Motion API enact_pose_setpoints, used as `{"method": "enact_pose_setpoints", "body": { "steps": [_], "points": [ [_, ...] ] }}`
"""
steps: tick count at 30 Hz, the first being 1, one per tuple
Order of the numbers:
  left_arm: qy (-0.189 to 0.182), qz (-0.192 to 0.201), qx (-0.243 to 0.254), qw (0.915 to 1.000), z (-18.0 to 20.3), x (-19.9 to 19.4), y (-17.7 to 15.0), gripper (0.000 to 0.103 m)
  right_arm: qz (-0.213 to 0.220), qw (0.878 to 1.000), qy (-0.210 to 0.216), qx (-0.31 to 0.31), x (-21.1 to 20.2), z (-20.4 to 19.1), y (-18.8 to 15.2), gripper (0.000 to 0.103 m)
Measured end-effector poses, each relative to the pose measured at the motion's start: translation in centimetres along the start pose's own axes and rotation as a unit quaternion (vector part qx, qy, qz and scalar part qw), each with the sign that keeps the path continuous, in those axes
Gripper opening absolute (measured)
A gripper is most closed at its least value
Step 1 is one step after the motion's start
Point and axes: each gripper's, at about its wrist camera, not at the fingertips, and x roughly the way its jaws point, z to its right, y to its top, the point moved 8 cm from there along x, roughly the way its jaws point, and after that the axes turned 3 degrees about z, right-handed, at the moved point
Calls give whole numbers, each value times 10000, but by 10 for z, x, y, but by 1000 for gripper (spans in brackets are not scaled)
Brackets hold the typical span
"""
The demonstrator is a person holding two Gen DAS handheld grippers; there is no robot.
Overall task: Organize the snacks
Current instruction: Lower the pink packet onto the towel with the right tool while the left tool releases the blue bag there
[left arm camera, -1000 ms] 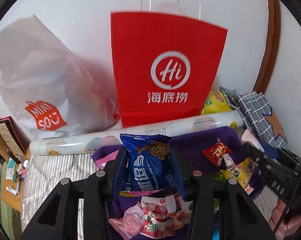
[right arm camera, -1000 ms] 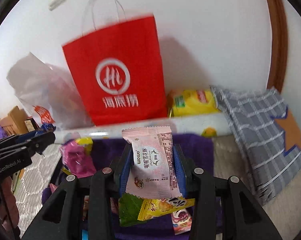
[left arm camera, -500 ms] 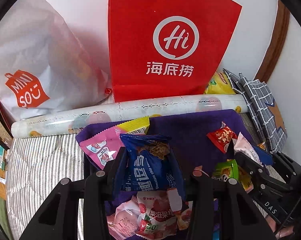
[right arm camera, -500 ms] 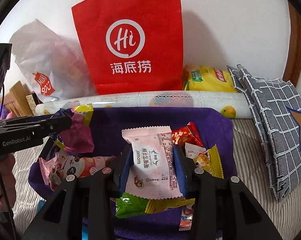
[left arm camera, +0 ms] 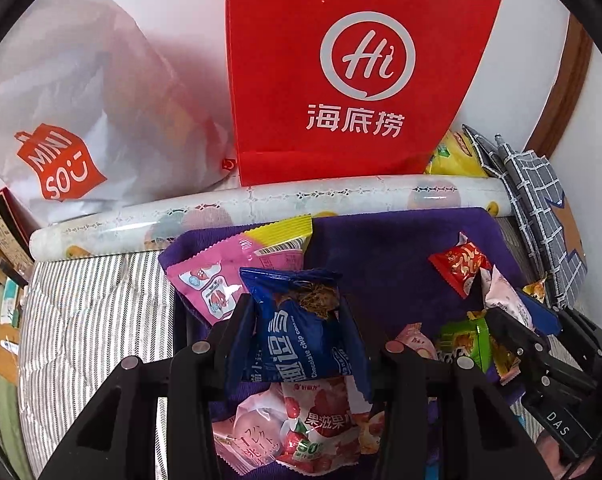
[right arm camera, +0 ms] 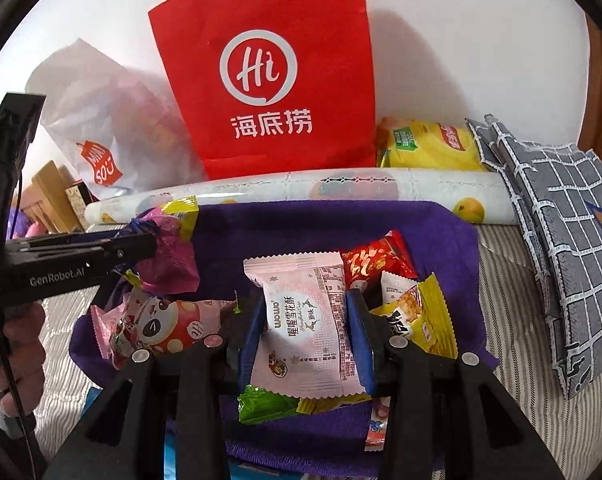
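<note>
The left tool [left arm camera: 297,332] is clamped on a blue chocolate chip cookie packet [left arm camera: 301,328], which stands upright between its blue-padded fingers [left arm camera: 237,344] above the purple cloth [left arm camera: 385,248]. Under it, toward 6 o'clock, lies a strawberry snack packet [left arm camera: 321,428] beside a pale pink packet [left arm camera: 253,436]. At 11 o'clock from the cookie packet a pink and yellow packet [left arm camera: 241,264] rests on the cloth's left edge. A red packet [left arm camera: 461,268] lies at 2 o'clock on the cloth, apart from the others.

The right tool [right arm camera: 305,324] is clamped on a pink wowo packet [right arm camera: 305,320], held upright over the same cloth [right arm camera: 301,224]. A green packet [right arm camera: 265,404] pokes out beneath it at 6 o'clock, a yellow packet [right arm camera: 421,316] sits just beside it at 3 o'clock, and a red packet [right arm camera: 377,260] at 1 o'clock. At 9 o'clock lies a panda-print packet [right arm camera: 161,324].

In the right wrist view the left tool [right arm camera: 141,246] enters from 9 o'clock, its tips close to a crumpled magenta wrapper [right arm camera: 169,256].

Behind the cloth lies a rolled printed sheet [left arm camera: 261,208], and behind that a red paper bag [left arm camera: 349,72] stands against the wall with a white Miniso bag [left arm camera: 73,120] at its left and a yellow bag [right arm camera: 425,144] at its right. The cloth rests on a striped bed cover [left arm camera: 93,312]
</note>
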Motion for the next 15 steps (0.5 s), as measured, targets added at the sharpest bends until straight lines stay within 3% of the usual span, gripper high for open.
{"method": "enact_pose_setpoints", "body": {
  "steps": [15],
  "points": [
    [-102, -24, 179, 9998, 14, 1, -4, 43, 114, 9999, 84, -97, -4, -2, 1, 43]
  ]
}}
